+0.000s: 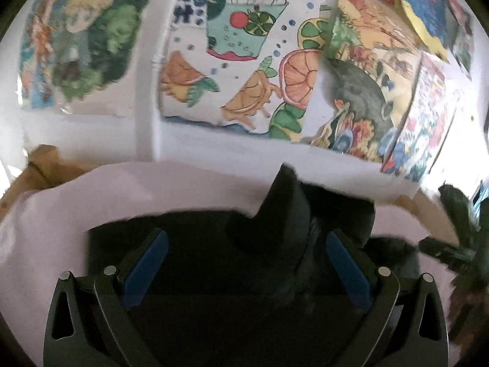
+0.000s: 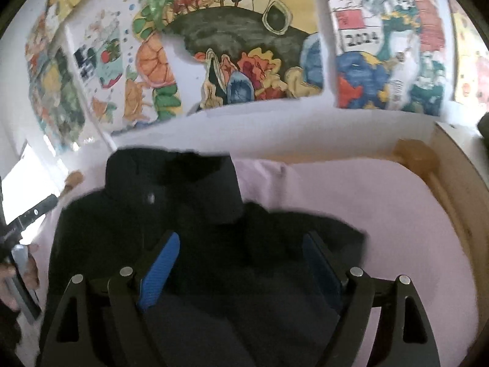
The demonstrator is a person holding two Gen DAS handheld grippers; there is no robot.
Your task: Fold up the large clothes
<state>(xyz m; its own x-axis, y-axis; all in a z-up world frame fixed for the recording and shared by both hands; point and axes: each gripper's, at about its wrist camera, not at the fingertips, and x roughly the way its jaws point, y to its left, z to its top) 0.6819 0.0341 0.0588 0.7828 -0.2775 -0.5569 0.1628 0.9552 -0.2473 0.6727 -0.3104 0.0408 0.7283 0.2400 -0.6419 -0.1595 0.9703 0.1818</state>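
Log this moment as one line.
stage: pre-grasp | left gripper: open above dark garment | right gripper: open above it | garment on pink sheet

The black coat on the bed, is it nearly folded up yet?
Not nearly. The black coat lies spread and rumpled on the pink sheet, with no neat fold to see. Its top end, perhaps a hood, points toward the wall. The left gripper and the right gripper hover open above it, holding nothing. All the folding looks left to do.

Both wrist views low, close over dark garment, facing painted wall.
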